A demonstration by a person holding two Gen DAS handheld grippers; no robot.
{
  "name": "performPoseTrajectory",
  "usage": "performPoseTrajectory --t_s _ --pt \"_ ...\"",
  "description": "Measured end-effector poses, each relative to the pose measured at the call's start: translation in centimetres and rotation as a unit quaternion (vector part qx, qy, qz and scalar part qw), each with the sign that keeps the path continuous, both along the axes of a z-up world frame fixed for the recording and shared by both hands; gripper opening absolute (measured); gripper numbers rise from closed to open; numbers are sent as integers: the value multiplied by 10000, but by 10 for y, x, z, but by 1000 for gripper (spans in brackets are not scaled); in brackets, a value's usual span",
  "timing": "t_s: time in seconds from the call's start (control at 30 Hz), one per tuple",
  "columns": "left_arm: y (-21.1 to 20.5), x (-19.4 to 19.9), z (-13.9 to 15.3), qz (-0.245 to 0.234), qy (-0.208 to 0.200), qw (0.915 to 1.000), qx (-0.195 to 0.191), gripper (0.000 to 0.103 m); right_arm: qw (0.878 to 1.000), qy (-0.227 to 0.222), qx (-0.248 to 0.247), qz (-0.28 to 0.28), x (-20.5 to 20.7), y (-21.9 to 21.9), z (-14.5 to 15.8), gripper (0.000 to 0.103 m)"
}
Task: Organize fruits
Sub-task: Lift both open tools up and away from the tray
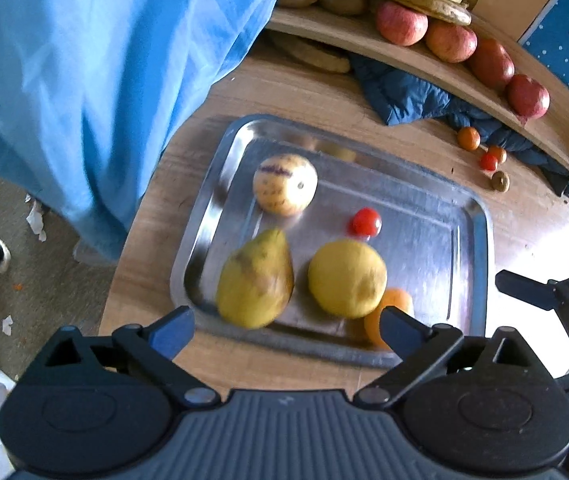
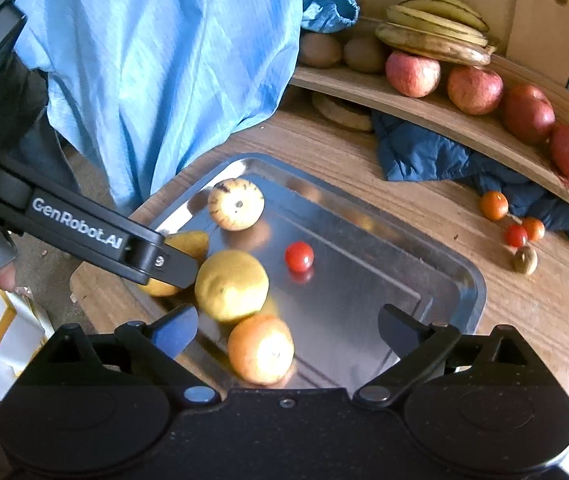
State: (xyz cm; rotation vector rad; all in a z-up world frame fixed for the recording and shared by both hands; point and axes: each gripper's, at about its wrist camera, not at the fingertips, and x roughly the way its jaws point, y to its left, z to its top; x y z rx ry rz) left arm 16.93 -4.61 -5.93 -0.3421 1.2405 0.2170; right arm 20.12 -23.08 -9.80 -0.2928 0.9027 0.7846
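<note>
A steel tray (image 1: 476,240) (image 2: 456,280) on the wooden table holds a striped pale melon (image 1: 285,184) (image 2: 236,204), a yellow pear (image 1: 255,280) (image 2: 188,242), a lemon (image 1: 347,278) (image 2: 231,286), an orange (image 1: 394,304) (image 2: 261,354) and a cherry tomato (image 1: 365,222) (image 2: 299,256). My left gripper (image 1: 286,330) is open above the tray's near edge, close to the pear and lemon. My right gripper (image 2: 288,330) is open, with the orange between its fingers. The left gripper also shows in the right wrist view (image 2: 164,258), partly hiding the pear.
A curved wooden shelf (image 2: 424,114) at the back carries apples (image 2: 474,90), bananas (image 2: 436,32) and kiwis (image 2: 364,54). Small tomatoes (image 2: 493,205) and a nut (image 2: 525,260) lie on the table by a dark blue cloth (image 2: 424,152). A light blue garment (image 2: 156,60) hangs at left.
</note>
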Motion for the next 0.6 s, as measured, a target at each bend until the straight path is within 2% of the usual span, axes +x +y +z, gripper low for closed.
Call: performPoseTrajectory --t_s 0.3,0.6 --pt "-18 -29 -7 27 214 9997 69 102 9999 80 46 -75 -25 -24 -6 99" --pt "-40 -35 -17 -182 526 9982 204 102 9996 183 -27 -232 -39 -47 -17 99"
